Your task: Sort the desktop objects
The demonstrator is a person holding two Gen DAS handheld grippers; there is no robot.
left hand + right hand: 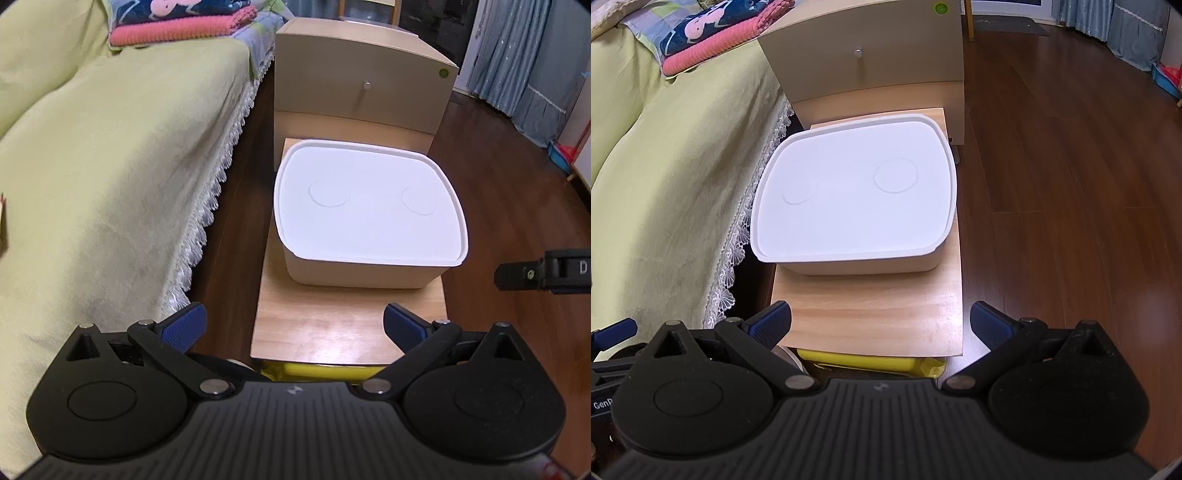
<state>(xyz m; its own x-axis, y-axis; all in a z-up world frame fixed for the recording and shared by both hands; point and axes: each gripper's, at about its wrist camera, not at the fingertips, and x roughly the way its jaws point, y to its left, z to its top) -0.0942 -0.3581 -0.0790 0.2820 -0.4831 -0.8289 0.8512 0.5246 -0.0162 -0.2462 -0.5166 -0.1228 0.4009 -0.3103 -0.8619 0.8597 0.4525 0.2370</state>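
A white lidded plastic storage box with rounded corners (369, 218) sits on the pale wooden tabletop (332, 317), toward its far half and close in front of a beige bedside cabinet with a small knob (364, 74). The left tool (295, 328) and the right tool (881, 321) both hang released over the near edge, blue pads spread wide, well short of the box. The box looks rigid, smooth and probably light unless filled; its contents are hidden. The flat lid offers little purchase, so the overhanging lip at the two short ends seems the likeliest hold, one tool per side. A yellow object (871, 360) peeks from below the tabletop edge.
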